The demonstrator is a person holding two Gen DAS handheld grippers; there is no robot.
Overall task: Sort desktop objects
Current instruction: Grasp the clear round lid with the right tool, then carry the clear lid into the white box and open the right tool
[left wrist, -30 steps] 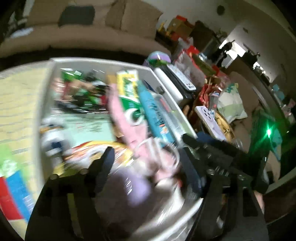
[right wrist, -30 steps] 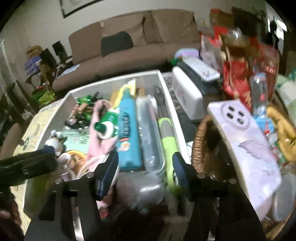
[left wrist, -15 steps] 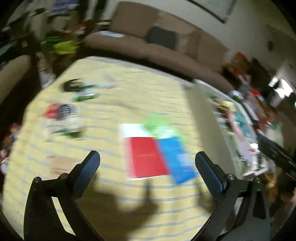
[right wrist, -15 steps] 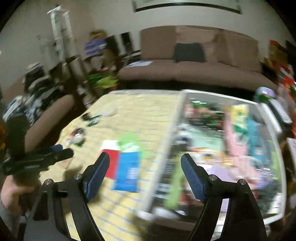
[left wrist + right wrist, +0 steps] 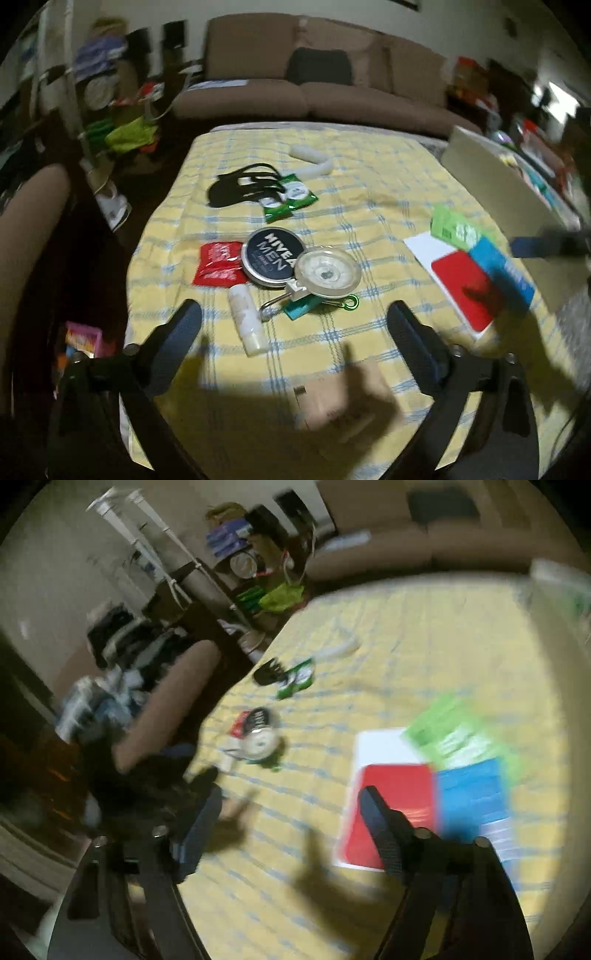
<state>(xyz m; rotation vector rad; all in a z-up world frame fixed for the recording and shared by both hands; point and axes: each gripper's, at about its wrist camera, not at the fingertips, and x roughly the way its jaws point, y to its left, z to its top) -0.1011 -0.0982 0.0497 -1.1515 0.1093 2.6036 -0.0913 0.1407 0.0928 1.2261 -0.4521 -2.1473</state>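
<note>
My left gripper (image 5: 295, 332) hangs over the yellow checked cloth (image 5: 369, 177), jaws wide, closing, nothing between them. Just ahead lie a white tube (image 5: 247, 325), a clear round disc (image 5: 327, 273), a Nivea Men tin (image 5: 271, 256), a red packet (image 5: 218, 260) and a teal clip (image 5: 306, 306). Farther back are green sachets (image 5: 290, 197) and a black item (image 5: 240, 184). My right gripper (image 5: 293, 819) is also closing on nothing, above the cloth (image 5: 424, 635) beside a red card (image 5: 391, 805), blue packet (image 5: 472, 801) and green packet (image 5: 454, 734).
The white bin (image 5: 506, 195) stands at the table's right side. A tan card (image 5: 343, 398) lies near the front edge in shadow. The table's left edge drops to a dark floor with clutter; a brown sofa (image 5: 314, 92) is behind.
Both views have swung left from the filled white bin to the cloth. The pink and purple thing between my left fingers a second ago is gone, and those jaws stand wider.
</note>
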